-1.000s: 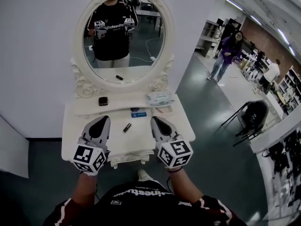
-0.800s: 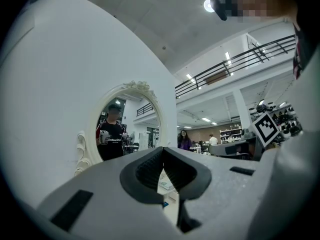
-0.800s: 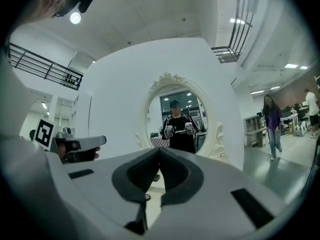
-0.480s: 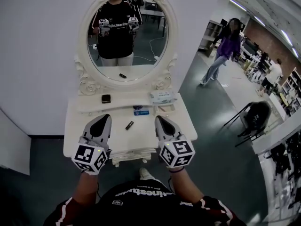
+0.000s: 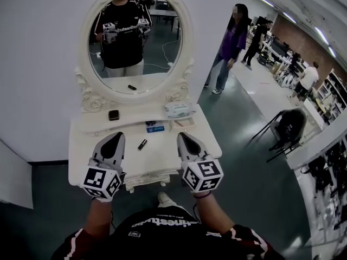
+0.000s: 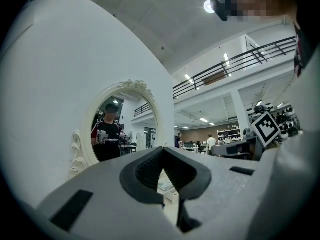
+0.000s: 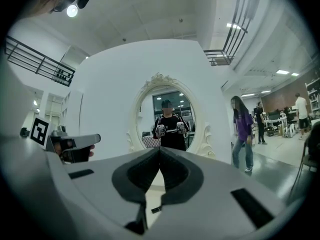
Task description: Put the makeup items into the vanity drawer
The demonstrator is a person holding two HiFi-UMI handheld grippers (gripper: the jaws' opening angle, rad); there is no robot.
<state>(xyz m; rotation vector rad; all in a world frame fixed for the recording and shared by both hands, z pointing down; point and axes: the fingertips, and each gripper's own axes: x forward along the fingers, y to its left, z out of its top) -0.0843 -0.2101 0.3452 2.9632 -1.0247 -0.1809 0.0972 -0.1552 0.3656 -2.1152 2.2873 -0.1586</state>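
On the white vanity top (image 5: 81,145), a dark lipstick tube (image 5: 142,144) lies between my two grippers. Further back lie a dark compact (image 5: 113,115), a small blue item (image 5: 155,128) and a pinkish flat item (image 5: 184,122). The drawer front (image 5: 145,179) under the top is closed. My left gripper (image 5: 117,136) hovers over the left of the top, shut and empty; its tips (image 6: 162,151) meet. My right gripper (image 5: 181,136) hovers over the right, also shut with nothing in it, tips (image 7: 159,151) together.
An oval mirror (image 5: 133,42) in a carved white frame stands at the back and reflects me. A pack of wipes (image 5: 179,109) lies at the back right. A person in purple (image 5: 230,47) stands on the floor to the right; a dark chair (image 5: 290,129) is further right.
Both grippers stay where they were, shut. The person in purple has walked left, nearer the vanity. The head view has shifted a little.
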